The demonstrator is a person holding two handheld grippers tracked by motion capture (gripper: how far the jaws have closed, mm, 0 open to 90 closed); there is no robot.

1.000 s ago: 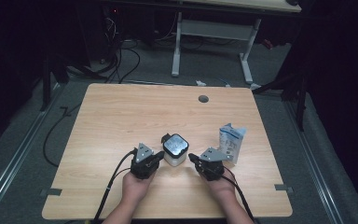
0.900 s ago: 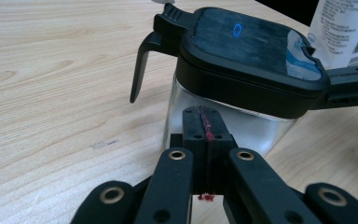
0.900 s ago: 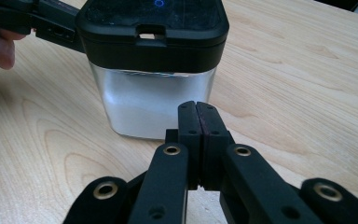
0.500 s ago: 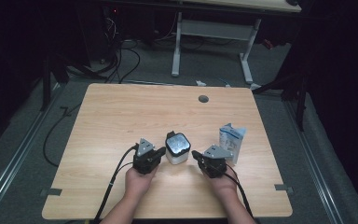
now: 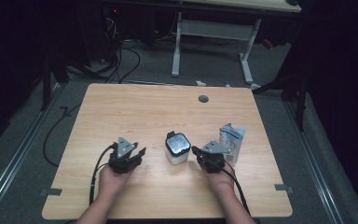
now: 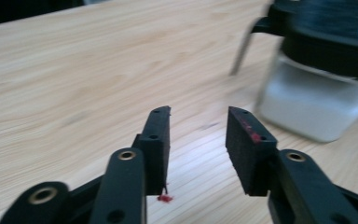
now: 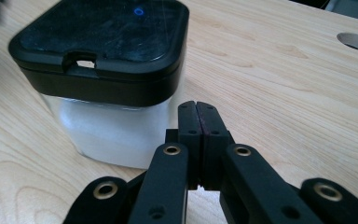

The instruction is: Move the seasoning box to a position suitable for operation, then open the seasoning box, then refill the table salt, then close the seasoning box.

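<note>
Flanking the lidded jar point(image 5: 177, 148) for a two-sided approach, left gripper point(image 5: 129, 156), just opening, holds nothing while right gripper point(image 5: 197, 151) rests closed, empty.

High view sits above the person's edge of the wooden table point(image 5: 121, 112), facing forward and down, far enough back to take in the whole top plus the floor and a second desk behind. Left gripper view rides low just over the tabletop, looking along the left gripper point(image 6: 198, 140) with the white jar with a black lid point(image 6: 317, 70) close at its right edge. Right gripper view looks along the right gripper point(image 7: 198, 119) from the jar's other side, nearly against it, so all three views share the jar and the wood around it.
</note>
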